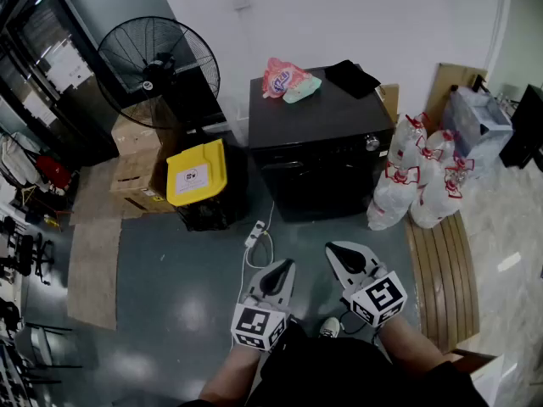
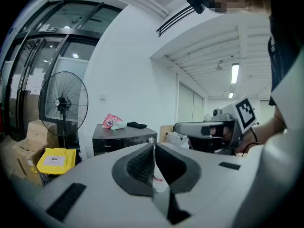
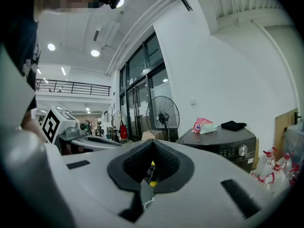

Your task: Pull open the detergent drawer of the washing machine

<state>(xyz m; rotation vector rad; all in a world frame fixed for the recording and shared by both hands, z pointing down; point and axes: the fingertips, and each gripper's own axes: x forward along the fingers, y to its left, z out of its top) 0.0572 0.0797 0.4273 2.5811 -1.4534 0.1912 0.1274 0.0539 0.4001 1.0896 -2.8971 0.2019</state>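
The black washing machine point(image 1: 314, 142) stands against the white wall, a silver knob point(image 1: 372, 142) at the right of its front panel. A pink bag point(image 1: 284, 79) and a black cloth point(image 1: 352, 76) lie on its top. Its detergent drawer looks closed; I cannot make out its outline. My left gripper point(image 1: 280, 271) and right gripper point(image 1: 344, 253) are side by side over the grey floor, well short of the machine, both shut and empty. The machine point(image 2: 122, 137) shows beyond the left gripper point(image 2: 154, 148), and the machine point(image 3: 223, 146) lies right of the right gripper point(image 3: 152, 144).
A large black fan point(image 1: 157, 62), cardboard boxes point(image 1: 136, 164) and a yellow-lidded bin point(image 1: 197, 172) stand left of the machine. White plastic bags point(image 1: 420, 181) lean at its right, beside a wooden slatted board point(image 1: 441, 270). A white power strip point(image 1: 254, 231) lies on the floor ahead.
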